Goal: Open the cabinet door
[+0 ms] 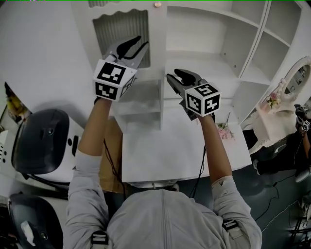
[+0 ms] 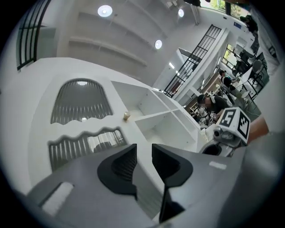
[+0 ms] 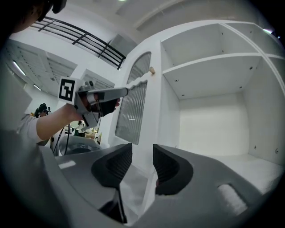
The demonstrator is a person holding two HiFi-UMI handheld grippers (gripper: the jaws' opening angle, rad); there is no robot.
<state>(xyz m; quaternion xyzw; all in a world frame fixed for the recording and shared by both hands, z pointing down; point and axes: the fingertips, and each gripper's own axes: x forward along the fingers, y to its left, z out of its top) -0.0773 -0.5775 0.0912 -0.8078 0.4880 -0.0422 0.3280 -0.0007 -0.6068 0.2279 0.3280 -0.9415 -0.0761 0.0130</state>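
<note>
The white cabinet door (image 1: 121,29) has ribbed glass panes and a small round knob (image 1: 157,4) at its right edge; beside it are open white shelves (image 1: 228,53). My left gripper (image 1: 143,41) is raised in front of the door's upper pane, open and empty. My right gripper (image 1: 171,73) is lower, at the door's right edge, also open with nothing between its fingers. The left gripper view shows open jaws of the left gripper (image 2: 144,149) below both panes and the knob (image 2: 126,116). In the right gripper view the right gripper (image 3: 142,149) faces the door's edge, with the knob (image 3: 152,70) above. Neither gripper touches the knob.
A white tabletop (image 1: 165,155) lies below the cabinet, with pink flowers (image 1: 224,131) on its right side. Black chairs (image 1: 41,141) stand at the left. A white ornate mirror (image 1: 294,80) is at the right. Seated people (image 2: 213,102) are far behind.
</note>
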